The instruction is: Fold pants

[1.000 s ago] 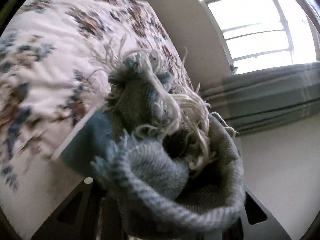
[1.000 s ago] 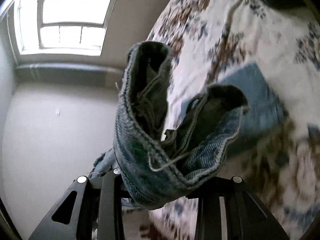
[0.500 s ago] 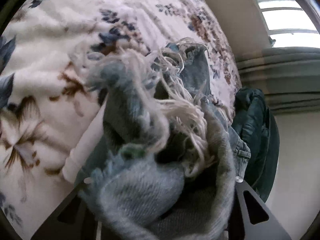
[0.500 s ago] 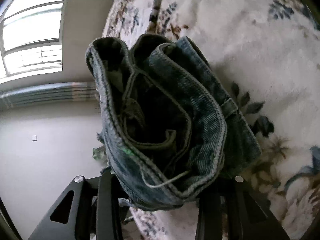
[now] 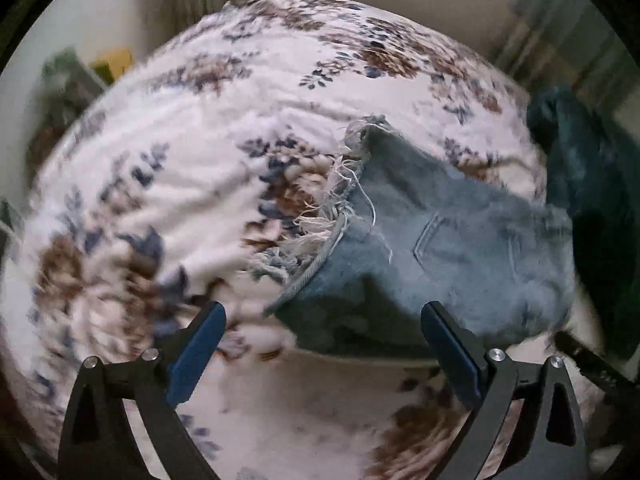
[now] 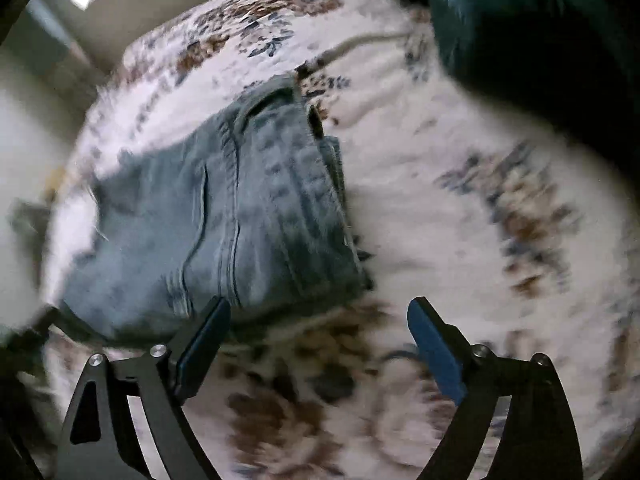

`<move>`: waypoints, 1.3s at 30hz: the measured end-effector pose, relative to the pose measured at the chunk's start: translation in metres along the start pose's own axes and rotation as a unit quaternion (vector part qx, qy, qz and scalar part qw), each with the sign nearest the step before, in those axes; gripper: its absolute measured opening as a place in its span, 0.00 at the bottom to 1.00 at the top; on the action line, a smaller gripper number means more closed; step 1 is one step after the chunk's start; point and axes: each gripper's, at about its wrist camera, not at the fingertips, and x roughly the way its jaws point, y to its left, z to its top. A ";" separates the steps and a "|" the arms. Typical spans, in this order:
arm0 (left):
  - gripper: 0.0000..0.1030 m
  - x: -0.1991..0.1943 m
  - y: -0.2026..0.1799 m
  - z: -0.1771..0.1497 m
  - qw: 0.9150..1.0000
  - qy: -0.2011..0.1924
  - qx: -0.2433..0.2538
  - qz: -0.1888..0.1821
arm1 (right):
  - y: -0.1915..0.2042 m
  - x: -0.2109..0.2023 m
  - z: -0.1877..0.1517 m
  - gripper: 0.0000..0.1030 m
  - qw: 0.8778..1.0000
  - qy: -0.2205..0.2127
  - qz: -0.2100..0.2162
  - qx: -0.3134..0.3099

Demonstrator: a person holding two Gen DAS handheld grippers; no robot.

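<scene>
The folded light-blue denim pants (image 5: 440, 248) lie on the floral bedspread (image 5: 160, 184), frayed white hem threads (image 5: 332, 216) at their left end. My left gripper (image 5: 320, 344) is open and empty, just in front of the pants' near edge. In the right wrist view the pants (image 6: 240, 220) lie with the waistband (image 6: 304, 192) along their right side. My right gripper (image 6: 318, 336) is open and empty, its left finger (image 6: 204, 340) at the near edge of the denim. Both views are motion-blurred.
A dark teal garment (image 5: 588, 184) is heaped on the bed beyond the pants, also at the upper right of the right wrist view (image 6: 520, 28). The bed's far edge meets a wall and curtains (image 5: 560, 20). Green and yellow objects (image 5: 92, 72) sit off the bed's left.
Both grippers have let go of the bunched denim and opened. The pants now lie flat and folded on the bed, and both grippers have pulled back from them.
</scene>
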 end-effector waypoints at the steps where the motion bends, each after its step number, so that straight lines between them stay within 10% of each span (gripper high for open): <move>1: 0.97 -0.003 -0.004 -0.001 1.000 -0.001 0.013 0.012 | 0.008 -0.005 -0.004 0.91 1.000 -0.006 -0.012 -0.010; 14: 0.97 -0.166 -0.035 -0.042 0.993 -0.062 0.097 0.018 | 0.023 -0.228 -0.082 0.92 0.994 -0.098 -0.052 -0.002; 39: 0.97 -0.515 -0.023 -0.215 0.974 -0.202 0.106 0.003 | 0.004 -0.629 -0.325 0.92 0.962 -0.262 0.008 -0.076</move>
